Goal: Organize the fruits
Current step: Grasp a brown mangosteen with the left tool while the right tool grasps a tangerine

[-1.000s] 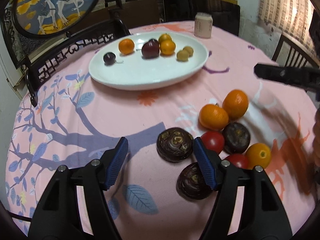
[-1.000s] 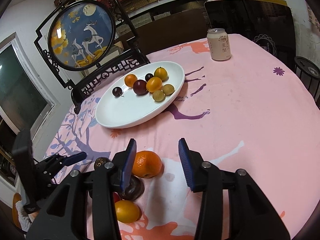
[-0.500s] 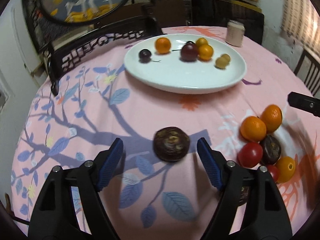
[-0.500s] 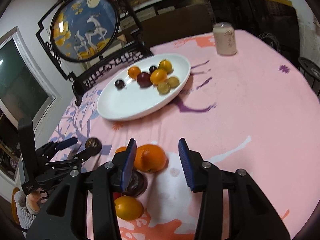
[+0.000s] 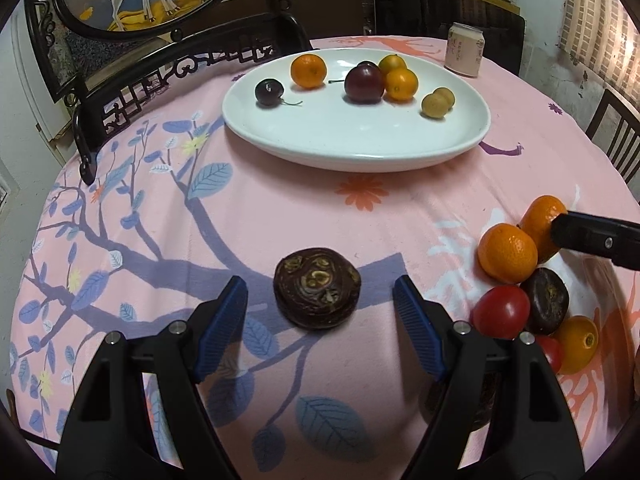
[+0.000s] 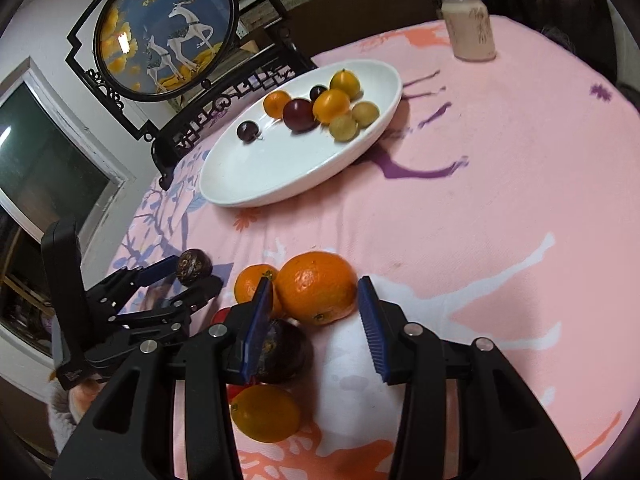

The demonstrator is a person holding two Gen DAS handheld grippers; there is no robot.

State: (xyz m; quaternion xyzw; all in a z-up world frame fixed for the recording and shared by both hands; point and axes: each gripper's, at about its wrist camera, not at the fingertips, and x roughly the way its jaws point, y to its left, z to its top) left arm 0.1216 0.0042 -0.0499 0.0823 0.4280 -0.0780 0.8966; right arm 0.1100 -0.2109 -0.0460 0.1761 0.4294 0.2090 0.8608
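A dark brown water chestnut (image 5: 317, 287) lies on the pink tablecloth between the open jaws of my left gripper (image 5: 320, 304), not touched by them; it also shows in the right wrist view (image 6: 193, 266). My right gripper (image 6: 316, 312) is open, and a large orange (image 6: 317, 293) lies between its fingertips. A smaller orange (image 6: 252, 286), a dark chestnut (image 6: 286, 350), red tomatoes (image 5: 502, 317) and a kumquat (image 6: 266, 418) lie clustered beside it. A white plate (image 5: 352, 140) holds several small fruits at the far side.
A drink can (image 5: 465, 50) stands behind the plate. A dark wooden stand with a round deer painting (image 6: 168, 24) sits at the table's back left. Chairs stand at the far side and at the right edge (image 5: 616, 136).
My left gripper has shifted left away from the fruit cluster, and one chestnut now lies centred between its jaws. My right gripper has closed in on the large orange.
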